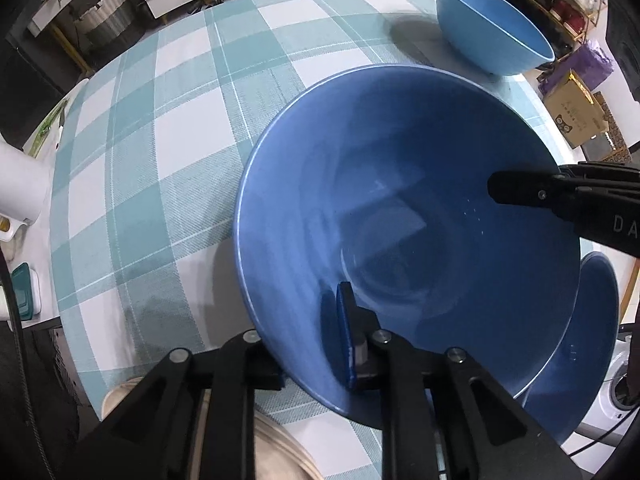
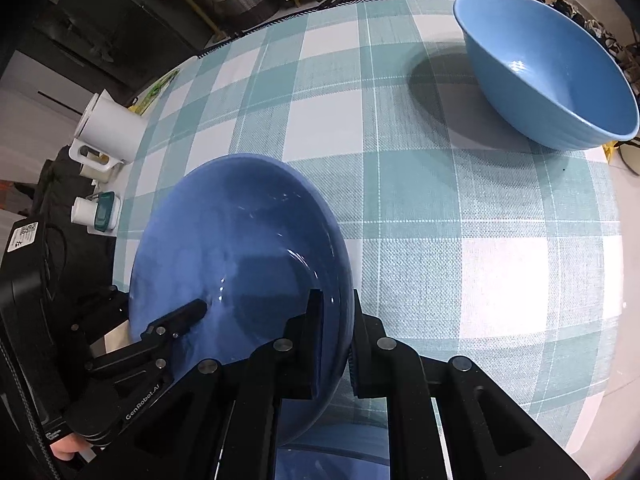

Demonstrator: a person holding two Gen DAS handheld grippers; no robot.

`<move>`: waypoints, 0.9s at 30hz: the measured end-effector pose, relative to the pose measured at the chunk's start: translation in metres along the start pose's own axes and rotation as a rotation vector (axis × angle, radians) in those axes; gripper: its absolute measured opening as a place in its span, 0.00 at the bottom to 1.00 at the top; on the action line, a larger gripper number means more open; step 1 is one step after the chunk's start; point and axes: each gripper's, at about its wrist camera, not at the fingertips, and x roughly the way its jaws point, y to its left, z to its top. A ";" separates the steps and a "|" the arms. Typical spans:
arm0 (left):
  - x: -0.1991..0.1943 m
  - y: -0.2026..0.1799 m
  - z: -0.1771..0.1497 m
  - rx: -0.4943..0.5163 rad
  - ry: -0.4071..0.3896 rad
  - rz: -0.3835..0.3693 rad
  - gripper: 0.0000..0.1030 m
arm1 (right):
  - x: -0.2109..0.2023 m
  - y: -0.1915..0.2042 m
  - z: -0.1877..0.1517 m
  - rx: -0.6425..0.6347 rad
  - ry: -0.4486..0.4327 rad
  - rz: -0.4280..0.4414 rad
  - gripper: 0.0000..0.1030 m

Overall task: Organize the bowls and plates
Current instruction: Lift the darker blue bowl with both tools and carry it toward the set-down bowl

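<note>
Nearest the cameras, both grippers are clamped on the rim of one dark blue bowl (image 1: 408,216). The left gripper (image 1: 312,344) has one finger inside the wall and the other outside, jaws nearly closed with the rim pinched between the pads. The right gripper (image 2: 334,340) grips the opposite side of the rim in the same way, one pad inside and one outside. The two-sided hold probably serves to keep the wide, smooth bowl level and stop it from swinging during placement. Directly beneath the held bowl, the edge of a second dark blue dish (image 1: 596,320) is visible; the held bowl appears to be going onto it or nested in it, though contact between the two cannot be confirmed. A pale round object (image 1: 280,452) lies at the near table edge, too cropped to identify. Beyond, the table with its teal checked tablecloth (image 2: 440,200) is otherwise open in the middle. At the far side stands a lighter blue bowl (image 2: 548,76), upright, well apart from the stack, and judged to be the next item to collect. A white jug (image 2: 108,128) stands off the table's left edge.
</note>
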 end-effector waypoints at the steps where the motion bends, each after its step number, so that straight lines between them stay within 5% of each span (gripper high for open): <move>1: -0.003 0.000 0.002 0.005 0.003 0.000 0.17 | -0.002 0.001 0.001 0.001 -0.004 0.003 0.10; 14: -0.051 -0.006 0.008 0.041 -0.027 0.031 0.17 | -0.052 0.011 -0.002 0.008 -0.078 0.030 0.10; 27: -0.099 -0.038 -0.013 0.081 -0.046 -0.018 0.18 | -0.127 0.005 -0.054 0.027 -0.170 0.015 0.10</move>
